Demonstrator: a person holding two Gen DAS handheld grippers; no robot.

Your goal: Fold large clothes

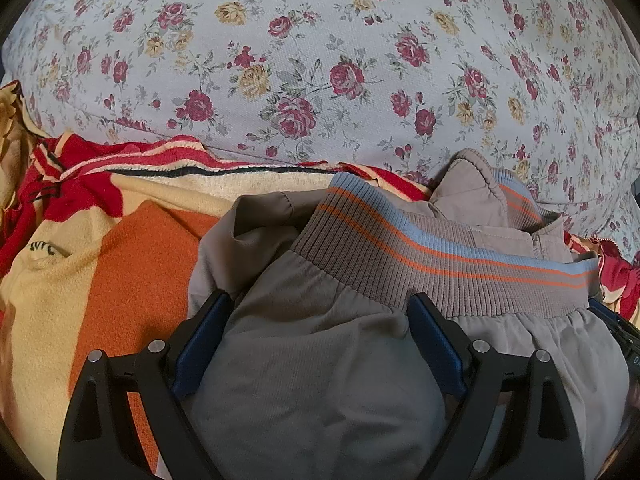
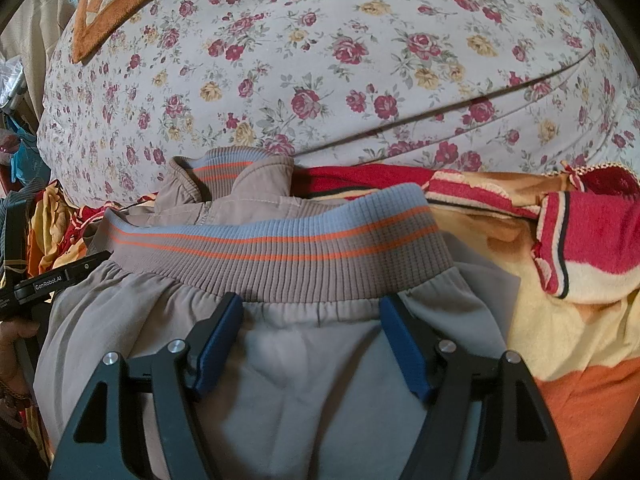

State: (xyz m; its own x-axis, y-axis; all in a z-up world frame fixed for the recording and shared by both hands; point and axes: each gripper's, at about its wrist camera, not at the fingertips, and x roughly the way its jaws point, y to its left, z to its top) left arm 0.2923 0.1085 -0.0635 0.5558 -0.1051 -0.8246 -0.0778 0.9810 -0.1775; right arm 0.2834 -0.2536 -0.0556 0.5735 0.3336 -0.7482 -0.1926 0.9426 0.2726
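A grey jacket [image 1: 320, 360] lies bunched on a fleece blanket. Its ribbed hem band [image 1: 400, 248] carries blue and orange stripes, and the collar [image 1: 472, 184] stands up behind it. My left gripper [image 1: 320, 300] stands open over the jacket's left part, with grey cloth bulging between its blue pads [image 1: 200, 344]. The same jacket [image 2: 312, 360], hem band [image 2: 280, 240] and collar [image 2: 240, 172] fill the right wrist view. There my right gripper [image 2: 311, 302] is open just below the band, with cloth lying between its fingers. Neither pair of pads visibly pinches the fabric.
A red, cream and orange fleece blanket [image 1: 120, 260] lies under the jacket and spreads to the right [image 2: 560, 300]. Behind it stretches a floral sheet [image 1: 320, 60]. An orange patterned cushion [image 2: 116, 4] sits at the back. The left gripper's body [image 2: 40, 284] and a hand [image 2: 12, 360] show at the left edge.
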